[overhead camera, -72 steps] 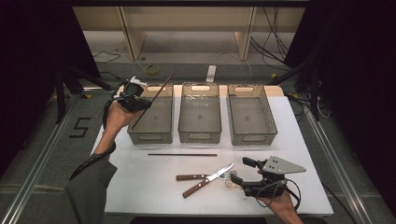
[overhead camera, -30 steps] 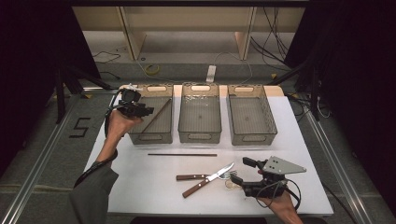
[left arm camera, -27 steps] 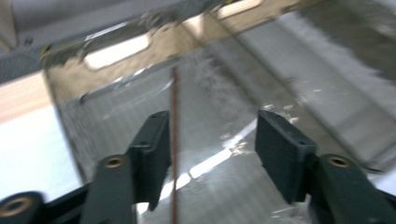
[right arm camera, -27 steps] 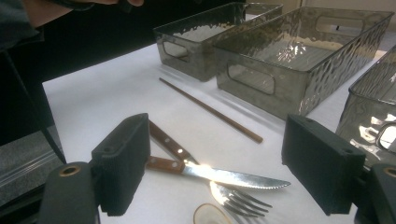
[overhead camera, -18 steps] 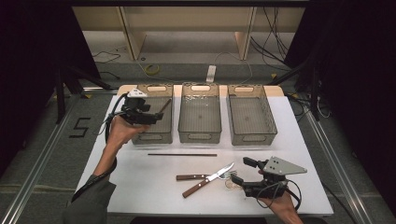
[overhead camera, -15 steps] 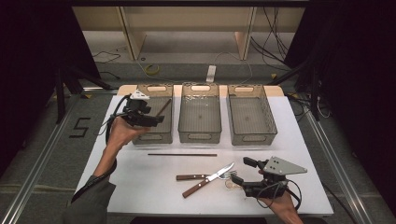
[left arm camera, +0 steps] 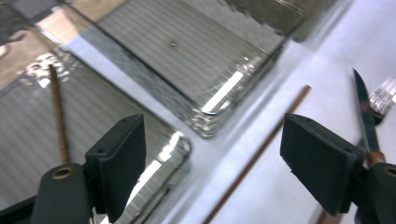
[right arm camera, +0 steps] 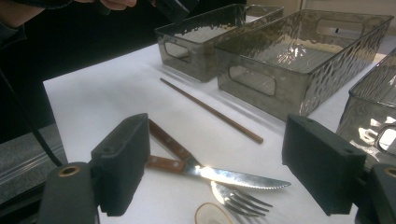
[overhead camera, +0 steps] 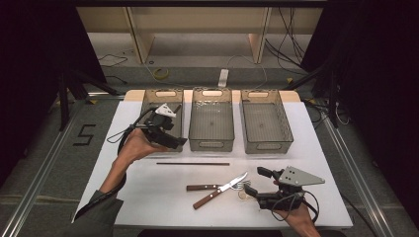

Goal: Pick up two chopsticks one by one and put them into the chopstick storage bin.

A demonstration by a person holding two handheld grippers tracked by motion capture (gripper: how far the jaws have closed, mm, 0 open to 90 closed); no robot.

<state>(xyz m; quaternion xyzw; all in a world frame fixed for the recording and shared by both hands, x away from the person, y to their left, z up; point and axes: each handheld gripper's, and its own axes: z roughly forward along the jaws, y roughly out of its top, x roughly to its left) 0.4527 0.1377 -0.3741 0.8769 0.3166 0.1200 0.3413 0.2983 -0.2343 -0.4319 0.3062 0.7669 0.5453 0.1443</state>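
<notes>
jaws of the left gripper (overhead camera: 165, 132) stand spread wide with nothing between them, having just been opening; in the left gripper view (left arm camera: 212, 168) they frame the near corner of the left bin (left arm camera: 177, 144) and a brown chopstick (left arm camera: 254, 156) lying on the white tabletop (left arm camera: 280, 196). that view also shows a second chopstick (left arm camera: 58, 121) lying inside the left bin, thin, dark brown and ridged along its length, something the high view does not make out. jaws of the right gripper (overhead camera: 257, 185) are likewise spread and empty, low over the near right part of the tabletop (overhead camera: 148, 197); its own view (right arm camera: 215, 172) looks between them at the cutlery.

the high view lays out the whole scene: three clear ribbed bins in a row along the far edge, the left bin (overhead camera: 148, 106), the middle bin (overhead camera: 212, 118) and the right bin (overhead camera: 264, 121), with the left gripper over the left bin's near end. the chopstick on the tabletop (overhead camera: 192, 163) lies just in front of the left and middle bins, parallel to the near edge. nearer that edge lie a wood-handled knife (overhead camera: 220, 190) and a fork (overhead camera: 217, 186), crossed over each other.

the right gripper view shows the knife's serrated blade (right arm camera: 233, 177), the fork's tines (right arm camera: 243, 198) and a small pale disc (right arm camera: 212, 214) beside them. on the floor left of the tabletop, the high view shows a mark reading "5" (overhead camera: 85, 134).
</notes>
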